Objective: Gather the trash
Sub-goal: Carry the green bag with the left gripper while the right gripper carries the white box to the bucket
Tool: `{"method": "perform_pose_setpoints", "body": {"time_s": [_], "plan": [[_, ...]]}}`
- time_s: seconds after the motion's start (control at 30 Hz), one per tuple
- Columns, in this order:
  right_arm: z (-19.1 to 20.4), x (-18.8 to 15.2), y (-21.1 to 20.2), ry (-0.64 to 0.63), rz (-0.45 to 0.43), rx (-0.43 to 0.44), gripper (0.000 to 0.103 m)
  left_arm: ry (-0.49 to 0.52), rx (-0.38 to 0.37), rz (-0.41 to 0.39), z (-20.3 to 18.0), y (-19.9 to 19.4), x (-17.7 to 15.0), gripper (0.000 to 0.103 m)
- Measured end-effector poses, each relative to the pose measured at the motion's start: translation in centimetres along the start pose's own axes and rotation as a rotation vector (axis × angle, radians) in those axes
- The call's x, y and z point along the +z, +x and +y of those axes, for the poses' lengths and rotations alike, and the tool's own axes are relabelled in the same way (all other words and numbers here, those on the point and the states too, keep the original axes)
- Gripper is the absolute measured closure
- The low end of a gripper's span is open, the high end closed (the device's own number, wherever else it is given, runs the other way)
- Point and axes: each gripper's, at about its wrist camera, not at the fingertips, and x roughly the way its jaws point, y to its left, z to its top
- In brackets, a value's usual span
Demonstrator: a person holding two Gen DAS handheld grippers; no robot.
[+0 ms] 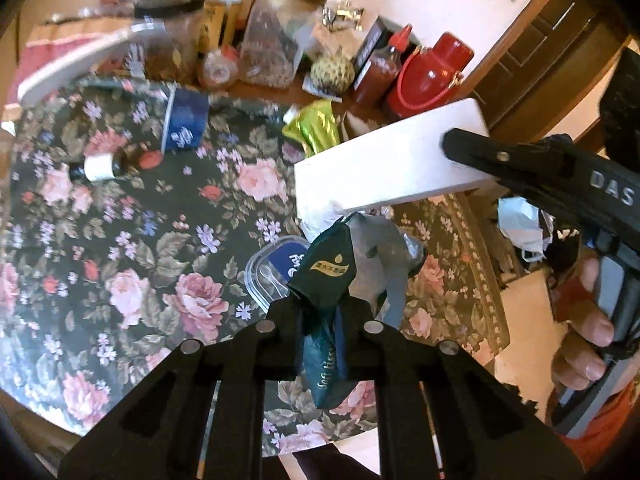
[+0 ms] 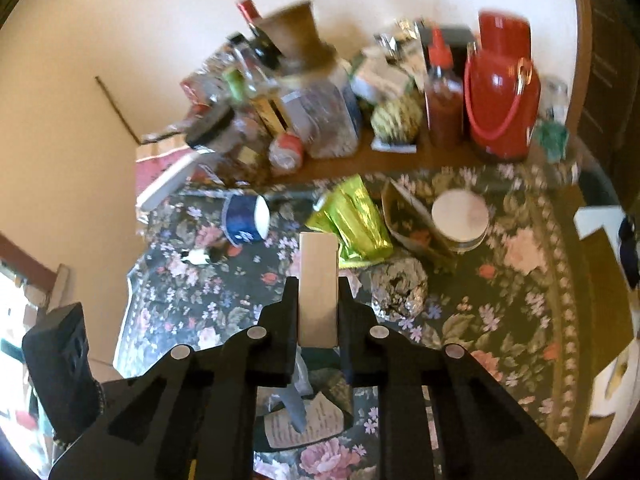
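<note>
My left gripper (image 1: 320, 306) is shut on a dark green tissue wrapper (image 1: 326, 276), held above the floral tablecloth (image 1: 120, 240). My right gripper (image 2: 319, 284) is shut on a flat white box (image 2: 318, 276); the box also shows in the left wrist view (image 1: 384, 168), just above the wrapper. On the cloth lie a blue cup (image 2: 244, 218), a green foil pouch (image 2: 356, 224), a crumpled foil ball (image 2: 398, 284), a small dark bottle (image 1: 100, 166) and a clear lidded container (image 1: 276, 270). Torn paper (image 2: 304, 426) lies under my right gripper.
Bottles, jars, a red sauce bottle (image 2: 442, 96), a red flask (image 2: 500, 88) and a green fruit (image 2: 394, 118) crowd the table's far edge by the wall. A round white-lidded tin (image 2: 460, 216) and an open carton (image 2: 412, 220) stand on the cloth.
</note>
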Motion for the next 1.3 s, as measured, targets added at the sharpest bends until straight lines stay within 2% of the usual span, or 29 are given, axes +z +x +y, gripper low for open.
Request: {"method": "perform_pose_setpoints", "body": {"time_s": [0.27, 0.43, 0.73, 0.87, 1.03, 1.3], "plan": [[0.1, -1.3, -7.9, -0.073, -0.144, -0.042, 0.088, -0.014, 0.075, -0.133, -2.6, -5.2, -1.2, 0.092], [-1.1, -3.7, -13.3, -0.129, -0.217, -0.097, 0.088, -0.016, 0.137, -0.234, -5.5, -9.2, -3.1, 0.092], [-4.3, -9.0, -20.1, -0.162, -0.250, -0.135, 0.088, -0.061, 0.180, -0.370, -10.4, -15.3, -8.8, 0.092], [-4.9, -11.2, -22.1, -0.179, -0.245, -0.126, 0.088, -0.066, 0.185, -0.366, -12.1, -16.9, -11.5, 0.092], [-4.7, -13.5, -23.2, -0.179, -0.226, -0.107, 0.088, -0.060, 0.183, -0.316, -13.2, -17.7, -15.1, 0.092], [-3.5, -18.0, -24.2, -0.147, -0.193, -0.099, 0.088, -0.019, 0.148, -0.242, -12.9, -18.1, -19.2, 0.092]]}}
